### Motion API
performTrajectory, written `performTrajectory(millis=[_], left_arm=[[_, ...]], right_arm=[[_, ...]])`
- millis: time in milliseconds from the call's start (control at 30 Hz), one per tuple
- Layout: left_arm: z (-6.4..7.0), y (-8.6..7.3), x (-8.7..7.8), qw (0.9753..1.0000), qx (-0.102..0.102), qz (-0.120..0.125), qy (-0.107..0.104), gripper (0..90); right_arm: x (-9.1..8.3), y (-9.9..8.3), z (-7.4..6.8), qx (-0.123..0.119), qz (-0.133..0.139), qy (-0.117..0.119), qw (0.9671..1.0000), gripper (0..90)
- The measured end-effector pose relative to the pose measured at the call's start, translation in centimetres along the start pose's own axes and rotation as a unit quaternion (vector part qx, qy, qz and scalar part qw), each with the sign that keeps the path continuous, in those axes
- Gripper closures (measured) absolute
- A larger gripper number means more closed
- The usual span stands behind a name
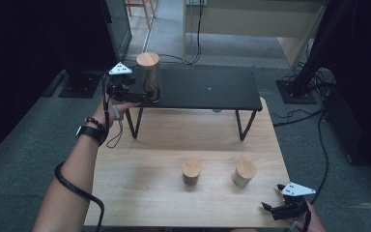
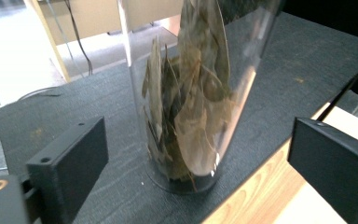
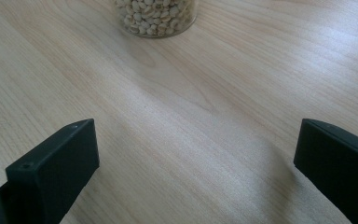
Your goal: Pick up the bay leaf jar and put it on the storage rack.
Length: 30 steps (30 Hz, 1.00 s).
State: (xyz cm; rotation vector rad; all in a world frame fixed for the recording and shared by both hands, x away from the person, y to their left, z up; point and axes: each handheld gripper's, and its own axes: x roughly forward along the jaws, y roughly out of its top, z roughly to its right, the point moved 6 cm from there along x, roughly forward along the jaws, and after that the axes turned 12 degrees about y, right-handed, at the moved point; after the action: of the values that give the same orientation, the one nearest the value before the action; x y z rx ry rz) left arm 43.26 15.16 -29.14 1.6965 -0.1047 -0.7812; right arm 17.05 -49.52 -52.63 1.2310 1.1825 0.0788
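Evidently lining up a grasp, the left gripper [image 1: 145,95] stands spread around the leaf-filled glass jar [image 2: 191,93] upright on the black shelf [image 1: 207,89], while the right gripper [image 1: 270,209] idles spread over the counter [image 1: 140,179].

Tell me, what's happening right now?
Left tongs open around tall clear leaf-filled jar with wooden lid on black shelf. Right tongs open, idle. Nothing blocking.
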Motion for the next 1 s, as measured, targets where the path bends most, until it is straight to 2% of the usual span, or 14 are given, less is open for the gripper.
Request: performTrajectory(millis=[200,300,667,1000], left_arm=[[0.4,-0.5,-0.2,0.9999,0.010,-0.007,0.006,3.0],[0.5,-0.7,-0.5,1.0000,0.004,0.001,0.004,3.0],[1.0,-1.0,-1.5,0.9998,0.012,0.012,-0.006,0.0],[1.3,-2.4,-2.6,0.9998,0.006,0.020,-0.003,0.0]], right_arm=[[0.0,0.0,0.0,0.000,0.000,-0.001,1.0000,0.0],[0.0,0.0,0.0,0.000,0.000,-0.001,1.0000,0.0],[0.0,0.0,0.0,0.000,-0.001,-0.002,1.0000,0.0],[0.1,0.1,-0.1,-0.001,-0.002,-0.004,1.0000,0.0]])
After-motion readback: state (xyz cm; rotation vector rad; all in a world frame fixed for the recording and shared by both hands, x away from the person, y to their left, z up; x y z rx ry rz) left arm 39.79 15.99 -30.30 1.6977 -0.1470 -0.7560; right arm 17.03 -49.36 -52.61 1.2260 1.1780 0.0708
